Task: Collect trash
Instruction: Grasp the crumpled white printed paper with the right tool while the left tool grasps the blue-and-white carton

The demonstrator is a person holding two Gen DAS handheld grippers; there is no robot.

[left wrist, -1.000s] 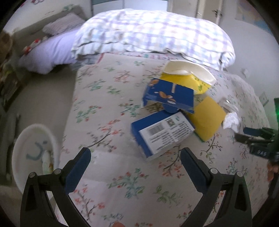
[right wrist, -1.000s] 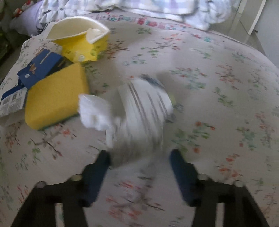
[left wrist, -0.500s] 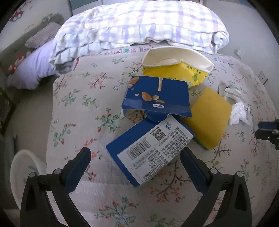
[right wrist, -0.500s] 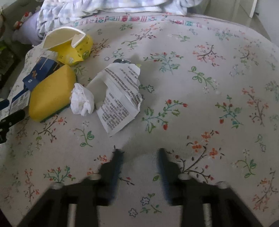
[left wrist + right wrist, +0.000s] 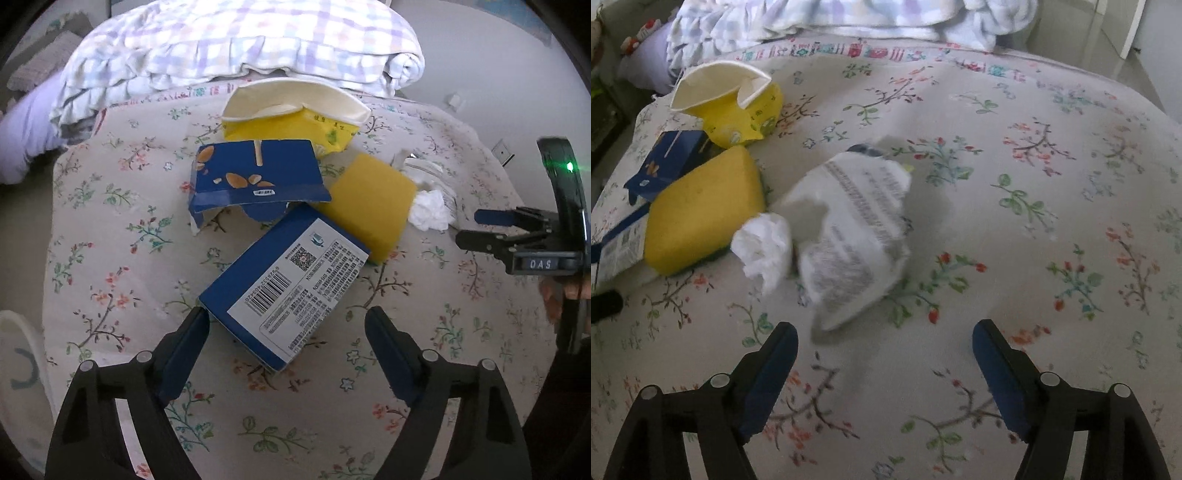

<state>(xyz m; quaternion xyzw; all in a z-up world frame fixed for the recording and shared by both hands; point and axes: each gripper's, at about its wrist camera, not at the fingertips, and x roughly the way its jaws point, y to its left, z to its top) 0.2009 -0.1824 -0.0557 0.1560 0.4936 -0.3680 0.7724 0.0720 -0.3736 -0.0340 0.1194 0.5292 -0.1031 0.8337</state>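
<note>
The white bin (image 5: 14, 354) is cut off by the left wrist view's left edge. The crumpled wrapper (image 5: 857, 236) is motion-blurred, its print unreadable, and the sponge (image 5: 369, 206) hides part of it in the left view.

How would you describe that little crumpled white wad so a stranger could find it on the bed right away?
Start at the floral bedspread, at the heap of litter near its edge. Find the yellow sponge; the crumpled white tissue lies against it, touching the printed white wrapper on its other side. It alone is plain white, soft and wadded, with no printing.
</note>
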